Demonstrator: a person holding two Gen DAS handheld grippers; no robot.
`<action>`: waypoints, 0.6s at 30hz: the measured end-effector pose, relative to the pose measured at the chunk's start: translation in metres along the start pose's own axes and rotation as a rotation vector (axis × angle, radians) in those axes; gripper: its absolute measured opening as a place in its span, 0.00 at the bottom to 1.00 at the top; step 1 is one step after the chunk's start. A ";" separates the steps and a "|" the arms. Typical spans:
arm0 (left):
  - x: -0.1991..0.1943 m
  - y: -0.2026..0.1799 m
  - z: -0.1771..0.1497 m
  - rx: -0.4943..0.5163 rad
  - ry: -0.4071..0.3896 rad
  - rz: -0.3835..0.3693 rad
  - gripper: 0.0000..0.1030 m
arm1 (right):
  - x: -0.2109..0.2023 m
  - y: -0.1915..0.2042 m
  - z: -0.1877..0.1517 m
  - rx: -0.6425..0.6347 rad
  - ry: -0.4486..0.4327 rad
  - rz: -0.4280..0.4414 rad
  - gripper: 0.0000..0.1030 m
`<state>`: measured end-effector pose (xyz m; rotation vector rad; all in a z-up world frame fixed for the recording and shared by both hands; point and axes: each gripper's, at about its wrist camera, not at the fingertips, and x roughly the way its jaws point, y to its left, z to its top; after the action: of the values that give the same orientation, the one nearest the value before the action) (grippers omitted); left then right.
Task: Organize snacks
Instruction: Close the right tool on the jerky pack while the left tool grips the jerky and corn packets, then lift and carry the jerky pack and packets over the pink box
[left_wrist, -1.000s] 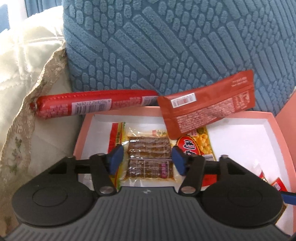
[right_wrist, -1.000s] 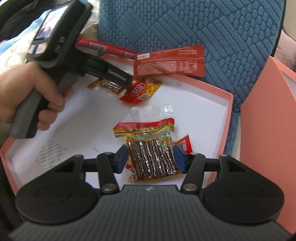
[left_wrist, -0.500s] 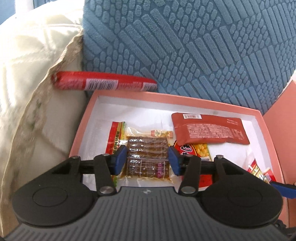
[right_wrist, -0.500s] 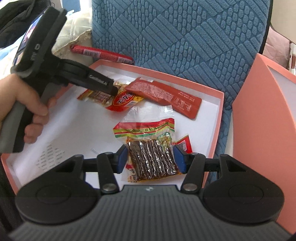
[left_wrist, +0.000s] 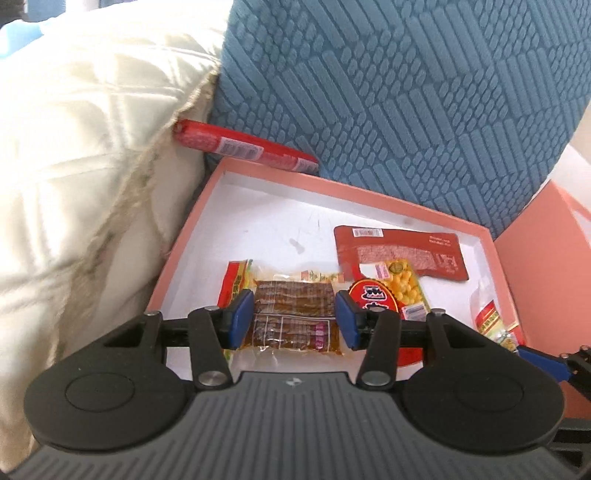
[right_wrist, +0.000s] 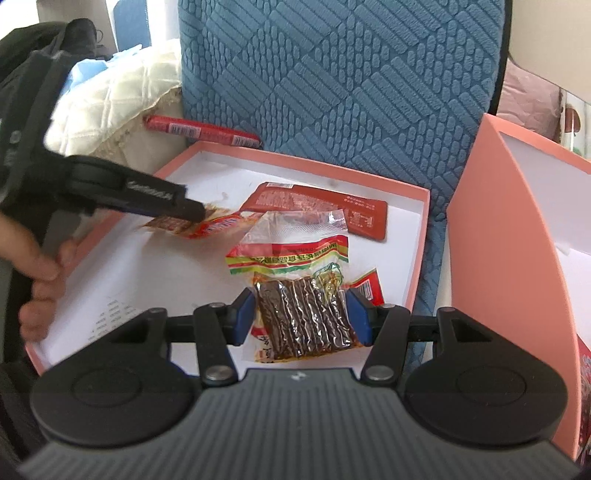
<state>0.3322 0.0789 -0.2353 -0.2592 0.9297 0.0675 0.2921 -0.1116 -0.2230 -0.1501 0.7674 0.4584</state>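
A shallow pink box (left_wrist: 369, 192) (right_wrist: 424, 221) with a white floor lies against a blue cushion. In it lie a dark red flat pouch (left_wrist: 402, 251) (right_wrist: 321, 206), a corn snack packet (left_wrist: 399, 291), and brown dried-meat packets. My left gripper (left_wrist: 294, 319) is open, its jaws standing either side of one brown packet (left_wrist: 291, 314). My right gripper (right_wrist: 301, 315) is open around another brown packet (right_wrist: 303, 314). A red sausage stick (left_wrist: 243, 149) (right_wrist: 199, 131) lies outside the box at its far left corner.
A blue textured cushion (left_wrist: 388, 92) stands behind the box. A cream quilted cushion (left_wrist: 81, 177) lies to the left. The pink box lid (right_wrist: 517, 258) stands upright on the right. The left hand and its gripper body (right_wrist: 92, 184) reach over the box's left side.
The dark red pouch, a second ago propped on the box's far rim, now lies flat inside the box. The left gripper has drawn back and swung leftward; both grippers stay open.
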 end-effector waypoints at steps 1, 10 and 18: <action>-0.004 0.000 -0.001 -0.007 -0.010 0.000 0.53 | 0.000 0.000 0.000 0.002 -0.002 -0.004 0.54; -0.049 -0.005 -0.022 -0.037 -0.054 -0.047 0.53 | -0.016 0.006 -0.005 0.016 -0.038 -0.002 0.54; -0.083 -0.019 -0.038 -0.036 -0.083 -0.102 0.53 | -0.044 0.006 -0.012 0.070 -0.092 -0.020 0.54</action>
<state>0.2562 0.0552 -0.1866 -0.3343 0.8316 0.0007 0.2543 -0.1249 -0.2002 -0.0709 0.6906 0.4166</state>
